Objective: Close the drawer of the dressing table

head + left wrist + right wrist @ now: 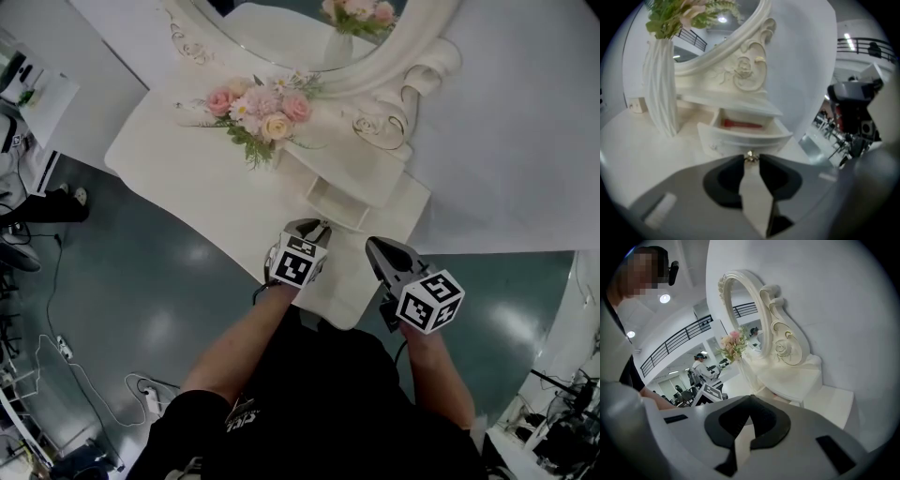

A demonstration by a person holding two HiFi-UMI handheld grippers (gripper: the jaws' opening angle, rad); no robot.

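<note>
The left gripper (751, 161), just before the open drawer (743, 137), pinches the drawer's small knob (750, 156) in narrow jaws, so a straight, level push inward without twisting should serve best; the right gripper (750, 399), right of the drawer, is closed and empty. The white dressing table (178, 169) around the drawer looks smooth, the grey-green floor (141, 309) beneath glossy.

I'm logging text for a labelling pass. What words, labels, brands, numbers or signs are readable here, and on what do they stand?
No text can be read in any view.
White print on the person's black shirt: too small and blurred to read.
The two marker cubes: only black-and-white square patterns, no letters or numbers.
</note>
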